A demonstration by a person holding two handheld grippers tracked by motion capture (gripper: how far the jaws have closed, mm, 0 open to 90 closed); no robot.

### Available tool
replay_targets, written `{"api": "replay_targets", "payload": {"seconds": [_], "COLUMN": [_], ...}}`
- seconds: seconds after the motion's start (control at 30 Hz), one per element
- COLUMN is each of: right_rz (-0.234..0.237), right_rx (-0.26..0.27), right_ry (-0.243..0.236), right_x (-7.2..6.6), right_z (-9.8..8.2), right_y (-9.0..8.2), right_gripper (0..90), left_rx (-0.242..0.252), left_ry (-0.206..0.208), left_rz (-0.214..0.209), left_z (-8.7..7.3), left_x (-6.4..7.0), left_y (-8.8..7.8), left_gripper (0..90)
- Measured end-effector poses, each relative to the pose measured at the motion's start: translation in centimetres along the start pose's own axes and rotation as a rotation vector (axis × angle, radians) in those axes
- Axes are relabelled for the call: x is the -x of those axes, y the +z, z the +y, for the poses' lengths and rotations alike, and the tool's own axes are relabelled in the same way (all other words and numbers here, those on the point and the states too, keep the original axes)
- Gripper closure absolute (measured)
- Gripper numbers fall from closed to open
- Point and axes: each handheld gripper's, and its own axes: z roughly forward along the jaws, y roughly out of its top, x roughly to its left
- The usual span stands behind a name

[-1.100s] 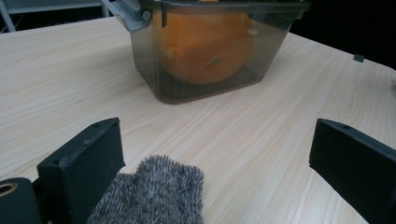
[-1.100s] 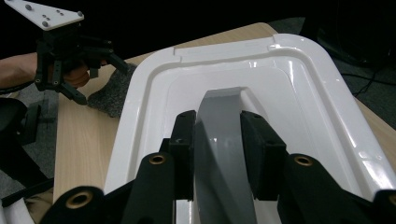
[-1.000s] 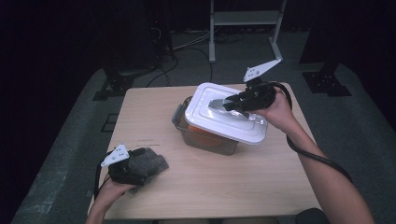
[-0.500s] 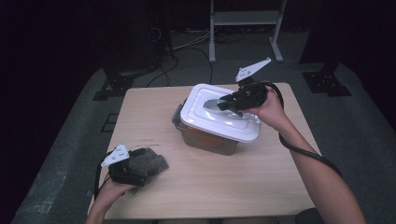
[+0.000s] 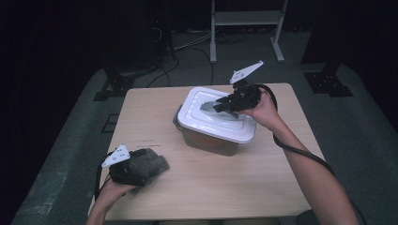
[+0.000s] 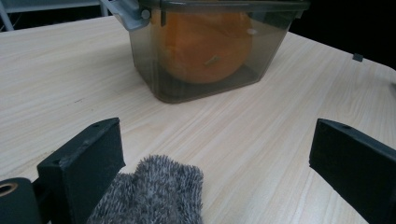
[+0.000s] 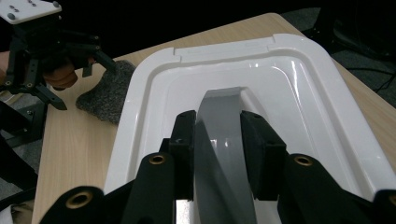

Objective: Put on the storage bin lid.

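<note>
A translucent grey container [image 5: 211,143] stands mid-table with an orange fruit [image 6: 205,46] inside it. Its white lid [image 5: 202,123] lies over the top. My right gripper [image 5: 220,107] is shut on the lid's grey handle [image 7: 219,107], and both pads press its sides in the right gripper view. At the table's near left, my left gripper [image 5: 141,169] rests open over a grey fuzzy cloth [image 5: 150,161]. In the left gripper view the cloth [image 6: 154,191] lies against the left jaw, with the right jaw far apart from it.
The wooden table [image 5: 234,187] has bare room in front of and to the right of the container. A grey latch [image 5: 178,117] hangs at the container's left end. Behind the table stand a metal frame [image 5: 244,18] and floor cables [image 5: 187,44].
The right gripper has carried the lid a little left and down, settling it lower over the container. The left gripper and cloth have stayed put.
</note>
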Motion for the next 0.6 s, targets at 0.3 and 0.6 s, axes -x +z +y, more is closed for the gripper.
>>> {"api": "replay_targets", "payload": {"seconds": [0.3, 0.6], "right_rz": [0.005, 0.017], "right_rx": [-0.009, -0.023], "right_ry": [0.007, 0.018], "right_x": [0.7, 1.3], "right_z": [-0.3, -0.7], "right_y": [1.0, 2.2], "right_gripper": [66.2, 66.2], "left_rx": [-0.001, -0.004], "left_ry": [-0.003, -0.002], "left_rz": [-0.002, -0.004], "left_z": [0.0, -0.1], "left_x": [0.0, 0.0], "left_y": [0.0, 0.1], "left_gripper": [2.3, 2.3]}}
